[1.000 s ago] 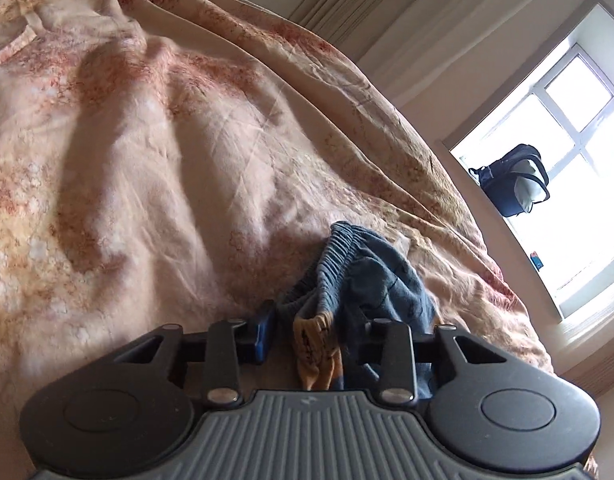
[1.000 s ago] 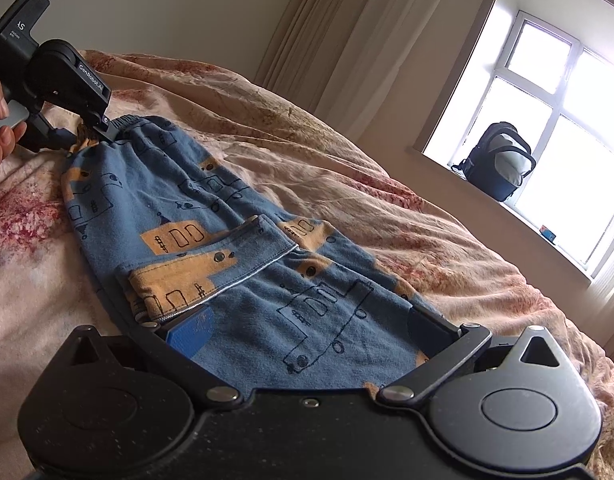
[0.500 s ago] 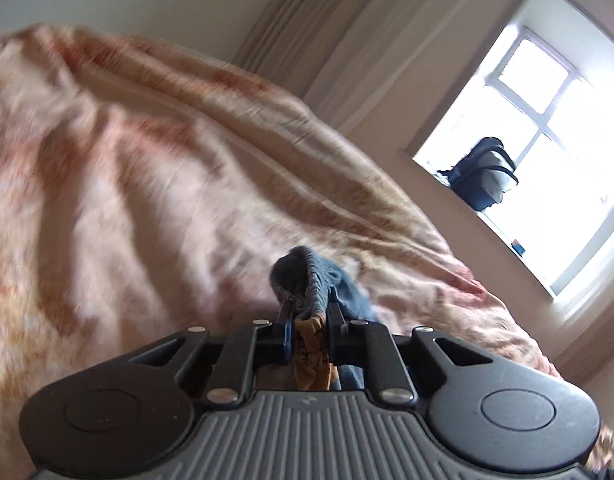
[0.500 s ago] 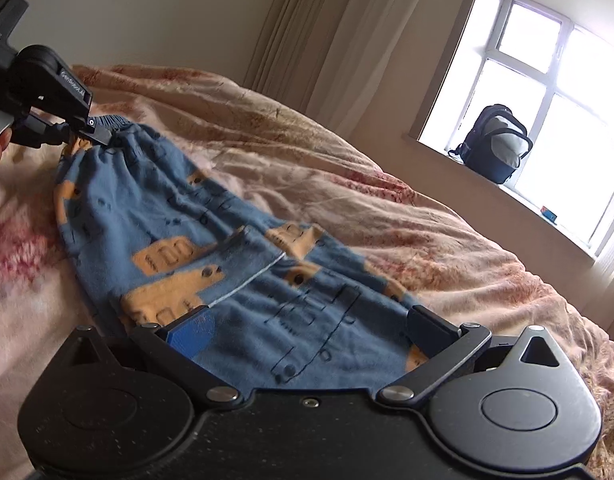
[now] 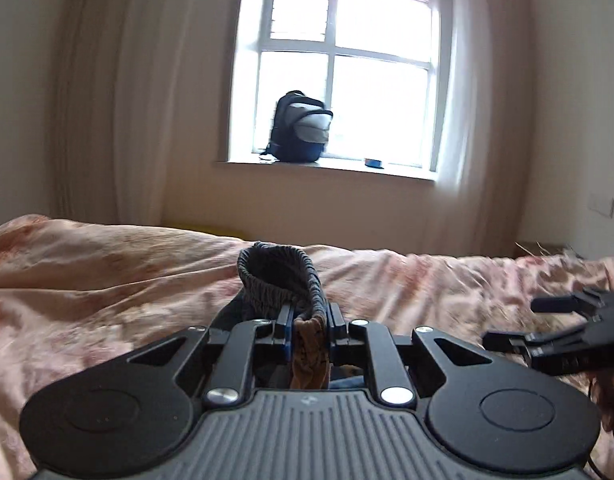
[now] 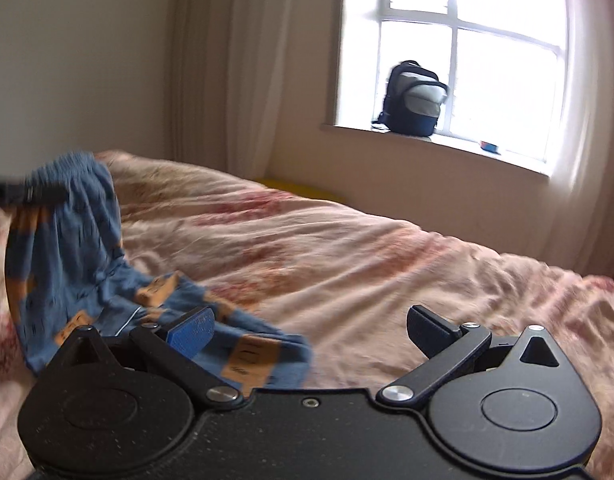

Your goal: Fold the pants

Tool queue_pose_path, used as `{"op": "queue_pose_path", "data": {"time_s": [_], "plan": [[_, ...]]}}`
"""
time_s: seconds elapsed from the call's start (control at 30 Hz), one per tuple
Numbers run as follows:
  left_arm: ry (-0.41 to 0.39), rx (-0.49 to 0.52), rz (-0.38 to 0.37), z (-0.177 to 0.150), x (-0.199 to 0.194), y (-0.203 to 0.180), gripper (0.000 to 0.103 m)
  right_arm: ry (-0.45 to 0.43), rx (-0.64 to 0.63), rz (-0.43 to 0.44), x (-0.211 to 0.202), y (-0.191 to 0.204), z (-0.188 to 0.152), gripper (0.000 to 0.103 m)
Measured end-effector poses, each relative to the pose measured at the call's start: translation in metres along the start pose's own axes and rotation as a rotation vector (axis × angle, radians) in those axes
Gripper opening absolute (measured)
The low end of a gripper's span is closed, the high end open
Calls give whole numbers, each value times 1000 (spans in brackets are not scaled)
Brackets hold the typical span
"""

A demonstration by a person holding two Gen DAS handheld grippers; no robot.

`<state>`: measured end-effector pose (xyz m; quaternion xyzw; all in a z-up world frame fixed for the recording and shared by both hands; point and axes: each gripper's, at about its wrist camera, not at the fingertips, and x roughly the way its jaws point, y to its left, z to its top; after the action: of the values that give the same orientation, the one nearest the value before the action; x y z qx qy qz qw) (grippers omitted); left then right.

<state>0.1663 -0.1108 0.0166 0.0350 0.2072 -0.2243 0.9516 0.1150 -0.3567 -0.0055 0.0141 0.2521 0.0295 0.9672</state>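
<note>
Small blue pants with orange prints (image 6: 67,248) hang from their elastic waistband above the bed. My left gripper (image 5: 309,320) is shut on the waistband (image 5: 279,280), which loops up between its fingers. In the right wrist view the left gripper (image 6: 23,194) shows blurred at the far left, holding the waistband up. The pant legs trail down onto the bedcover in front of my right gripper (image 6: 311,322), which is open and empty; the cloth lies by its left finger (image 6: 191,330). The right gripper also shows at the right edge of the left wrist view (image 5: 547,328).
The bed has a pink floral cover (image 6: 347,256). A dark backpack (image 6: 413,100) stands on the windowsill (image 6: 447,146) behind the bed. Curtains (image 6: 227,80) hang beside the window. A yellow object (image 6: 299,188) lies at the bed's far edge.
My left gripper closed on the waistband and lifted it, swinging toward the window. The pants rose off the bed and slid out from between the right gripper's fingers.
</note>
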Motion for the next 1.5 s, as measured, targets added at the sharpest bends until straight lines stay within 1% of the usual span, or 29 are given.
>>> {"op": "queue_pose_path", "data": {"time_s": [0.07, 0.13, 0.17, 0.2, 0.23, 0.3, 0.33, 0.37, 0.4, 0.53, 0.57, 0.6, 0.67, 0.77, 0.83, 0.87, 0.93, 1.03, 1.07, 1.1, 1.13, 1.17, 1.2, 1.23, 1.27, 1.3, 1.33, 1.4, 1.5], "plan": [[27, 70, -33, -11, 11, -36, 17, -3, 72, 15, -2, -20, -1, 102], [71, 117, -64, -26, 25, -68, 18, -7, 124, 17, -4, -36, -5, 102], [93, 135, -82, -35, 30, -81, 21, -8, 148, 17, -5, -43, -6, 102], [120, 153, -108, -44, 37, -92, 30, -7, 173, 16, -4, -48, -7, 102], [148, 163, -136, -53, 42, -100, 34, -8, 199, 19, -4, -54, -9, 102], [192, 170, -179, -66, 47, -108, 53, -1, 261, 33, -2, -64, -12, 102], [199, 180, -185, -71, 46, -109, 56, 8, 289, 42, 1, -67, -14, 102], [197, 201, -187, -75, 43, -109, 64, 18, 309, 55, 3, -69, -16, 102], [192, 228, -186, -79, 38, -107, 68, 30, 320, 71, 5, -69, -17, 102], [188, 372, -173, -93, 22, -86, 70, 68, 316, 148, 15, -57, -17, 101], [193, 382, -165, -97, 20, -79, 70, 78, 308, 173, 18, -52, -18, 100], [200, 374, -163, -100, 19, -70, 70, 88, 298, 197, 20, -47, -18, 97], [207, 314, -188, -105, 19, -52, 70, 108, 288, 241, 25, -37, -19, 92], [212, 214, -230, -110, 22, -36, 67, 147, 292, 288, 38, -22, -22, 79], [206, 218, -254, -112, 23, -37, 66, 161, 289, 298, 45, -14, -25, 70], [201, 231, -270, -110, 23, -39, 65, 167, 285, 299, 49, -10, -26, 67], [178, 249, -299, -108, 21, -43, 64, 183, 276, 302, 55, -5, -29, 59], [176, 256, -309, -109, 23, -43, 63, 206, 261, 291, 62, 1, -33, 53], [189, 249, -306, -109, 26, -41, 58, 212, 259, 285, 64, 3, -34, 51], [203, 236, -304, -109, 30, -38, 50, 218, 262, 281, 67, 2, -36, 46], [212, 216, -305, -108, 33, -35, 45, 225, 271, 282, 70, 1, -38, 40], [215, 204, -309, -106, 33, -33, 37, 230, 282, 284, 71, 1, -39, 37], [214, 200, -315, -104, 34, -32, 23, 231, 290, 279, 71, 0, -40, 35], [210, 206, -323, -102, 32, -32, 14, 230, 295, 279, 71, -1, -40, 31], [205, 214, -331, -101, 30, -33, 8, 227, 303, 283, 71, -2, -40, 28], [199, 227, -332, -100, 28, -35, 6, 222, 315, 284, 70, -3, -40, 20], [192, 242, -332, -101, 26, -37, 5, 217, 331, 285, 69, -5, -39, 15], [190, 248, -337, -100, 23, -39, 4, 220, 358, 285, 68, -7, -38, 13], [189, 175, -370, -91, 17, -33, 3, 207, 336, 270, 55, -5, -29, 11]]}}
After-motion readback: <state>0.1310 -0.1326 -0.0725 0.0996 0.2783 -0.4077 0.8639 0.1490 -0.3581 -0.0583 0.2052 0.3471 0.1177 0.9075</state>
